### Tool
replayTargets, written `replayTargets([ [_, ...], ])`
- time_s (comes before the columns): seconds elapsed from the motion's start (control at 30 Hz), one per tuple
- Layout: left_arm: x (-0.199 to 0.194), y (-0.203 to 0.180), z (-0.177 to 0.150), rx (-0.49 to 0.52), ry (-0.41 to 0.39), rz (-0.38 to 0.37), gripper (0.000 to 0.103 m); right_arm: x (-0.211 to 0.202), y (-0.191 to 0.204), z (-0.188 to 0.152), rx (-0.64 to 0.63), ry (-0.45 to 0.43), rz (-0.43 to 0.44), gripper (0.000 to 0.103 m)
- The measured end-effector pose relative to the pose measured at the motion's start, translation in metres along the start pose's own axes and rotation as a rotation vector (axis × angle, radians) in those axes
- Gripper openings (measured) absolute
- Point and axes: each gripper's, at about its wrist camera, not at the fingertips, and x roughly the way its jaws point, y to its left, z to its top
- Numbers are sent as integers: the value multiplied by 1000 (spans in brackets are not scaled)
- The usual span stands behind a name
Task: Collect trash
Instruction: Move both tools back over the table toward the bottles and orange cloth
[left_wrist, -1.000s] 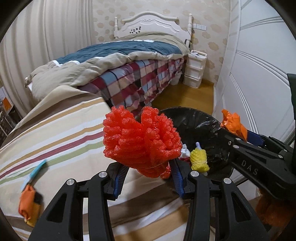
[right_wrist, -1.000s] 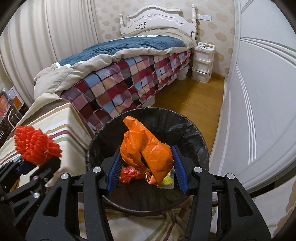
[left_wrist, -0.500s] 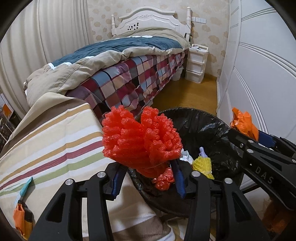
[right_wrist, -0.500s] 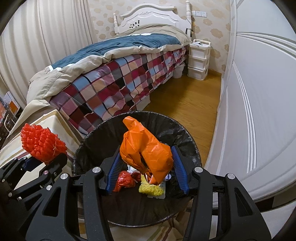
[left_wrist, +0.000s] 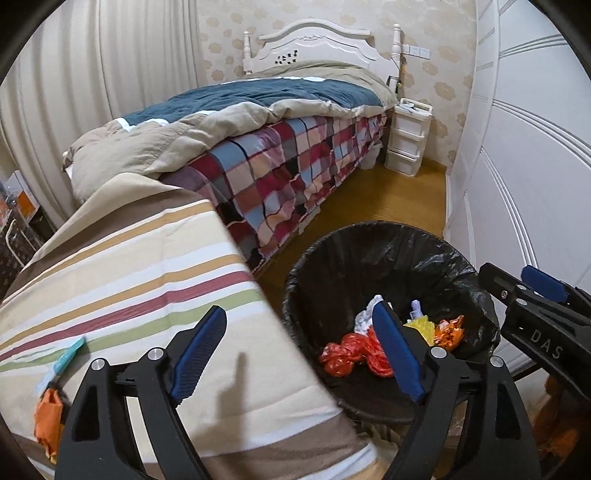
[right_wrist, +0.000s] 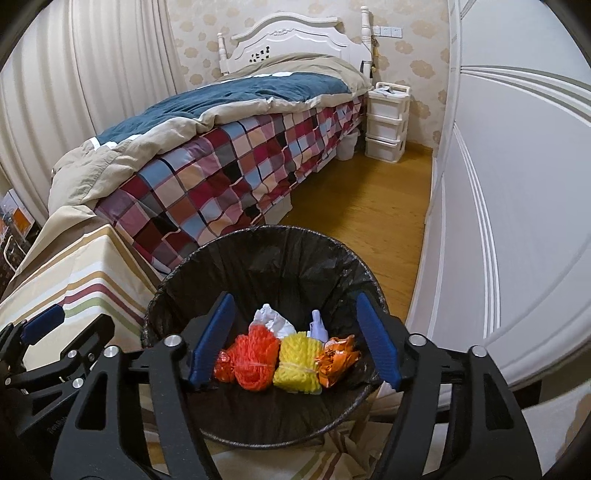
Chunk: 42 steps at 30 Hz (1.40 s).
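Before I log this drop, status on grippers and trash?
Left gripper and right gripper just opened, nothing between jaws. Red foam net and orange bag in bin. Orange wrapper left on striped cloth.

The left gripper (left_wrist: 301, 332) tilts downward at the near-left rim of the bin (left_wrist: 461, 254), its jaws just opened wide with nothing between them. The right gripper (right_wrist: 295, 332) hangs over the bin's near rim, its jaws likewise just opened and empty.
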Motion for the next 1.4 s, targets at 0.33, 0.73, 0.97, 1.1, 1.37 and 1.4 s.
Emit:
replayTargets([
  [0.33,-42,42,-36,-56,-11,49,81,-30,46,-36,-68,18,87,72],
  [0.73,-86,105,-80,-159,-18,144,81,-47,112,-73,-194,59,166,72],
  [0.97,-102,147,-92,-239,-22,189,81,-51,146,-80,-238,73,225,72],
  [1.1,-114,167,-102,-270,-27,216,81,-56,172,-81,-283,70,266,72],
  [1.37,-131,211,-119,-343,-33,286,81,-69,226,-78,-358,54,358,72],
  [1.4,-132,216,-121,-350,-33,295,81,-71,233,-77,-368,52,369,72],
])
